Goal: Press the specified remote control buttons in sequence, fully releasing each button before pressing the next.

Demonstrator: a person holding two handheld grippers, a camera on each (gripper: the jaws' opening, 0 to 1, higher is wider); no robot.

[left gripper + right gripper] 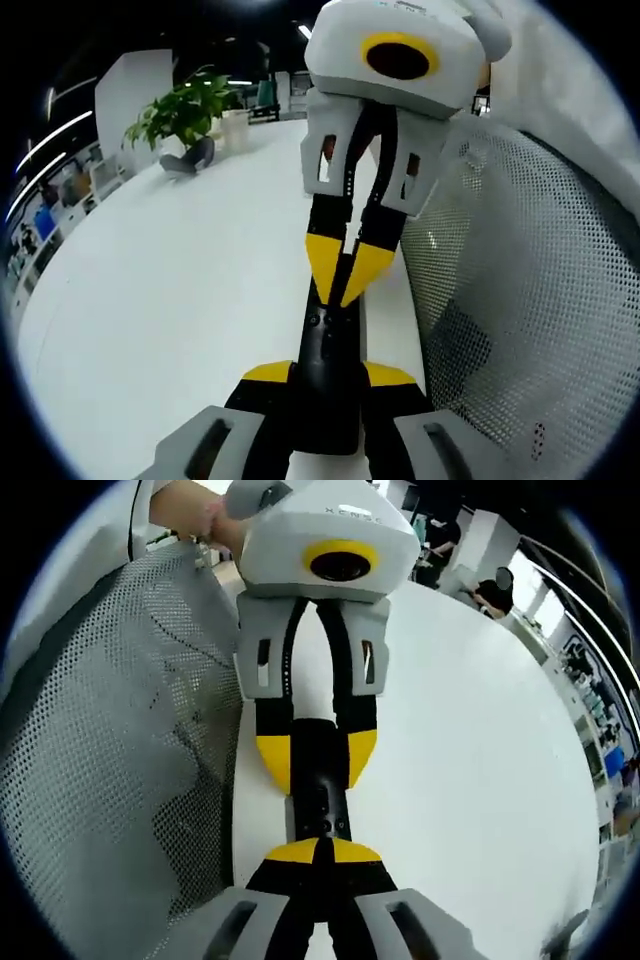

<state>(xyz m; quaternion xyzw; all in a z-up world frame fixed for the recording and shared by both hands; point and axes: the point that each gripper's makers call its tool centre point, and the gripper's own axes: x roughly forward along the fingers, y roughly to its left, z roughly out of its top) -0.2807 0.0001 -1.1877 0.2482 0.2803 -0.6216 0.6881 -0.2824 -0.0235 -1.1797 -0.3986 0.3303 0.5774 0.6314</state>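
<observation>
A slim black remote control [330,375] lies lengthwise between two handheld grippers, held at one end by the left gripper [328,378], whose yellow-tipped jaws are closed on either side of its body at the near end of the left gripper view. At the remote's far end, the right gripper [347,268] comes in from the opposite side with its yellow tips drawn together to a point, resting on or just above the top face; the right gripper view [318,852] shows those same tips clenched together over the button area, with small round buttons visible just ahead of them. Whether a button is actually depressed cannot be told from either picture, nor which button in the requested sequence this is, so the task looks to be mid-sequence at best, with a press in hand and the release and any further presses apparently still to come. In the right gripper view the left gripper [316,755] grips the remote control [320,800] from the far end. Beneath them spreads a white table [170,300]; a grey mesh chair back [520,290] stands just beside the grippers, and a potted plant [185,120] sits well beyond, at the table's far edge.
</observation>
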